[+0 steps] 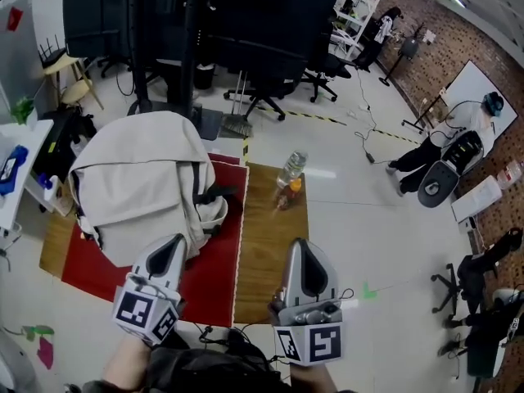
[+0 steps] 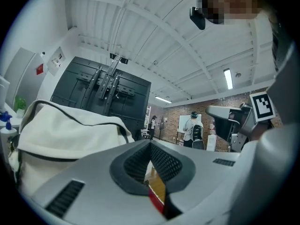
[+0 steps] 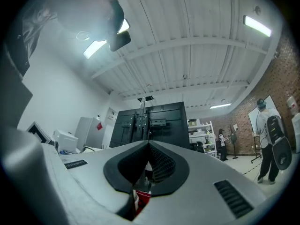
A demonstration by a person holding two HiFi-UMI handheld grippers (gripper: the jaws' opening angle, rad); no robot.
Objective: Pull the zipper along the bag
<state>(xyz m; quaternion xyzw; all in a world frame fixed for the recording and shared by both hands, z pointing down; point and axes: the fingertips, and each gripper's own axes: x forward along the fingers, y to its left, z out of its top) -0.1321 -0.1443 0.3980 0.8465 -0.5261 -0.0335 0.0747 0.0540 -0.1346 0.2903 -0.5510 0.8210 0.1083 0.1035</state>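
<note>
Over wooden table (image 1: 270, 219), left claw (image 1: 170, 250) and right claw (image 1: 301, 254) hover clenched, empty, near bag (image 1: 139, 187)

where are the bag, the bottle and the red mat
bag (image 1: 135, 191), head view, middle of its pale fabric
bottle (image 1: 289, 178), head view, its clear body
red mat (image 1: 209, 278), head view, bare part in front of the bag
</note>
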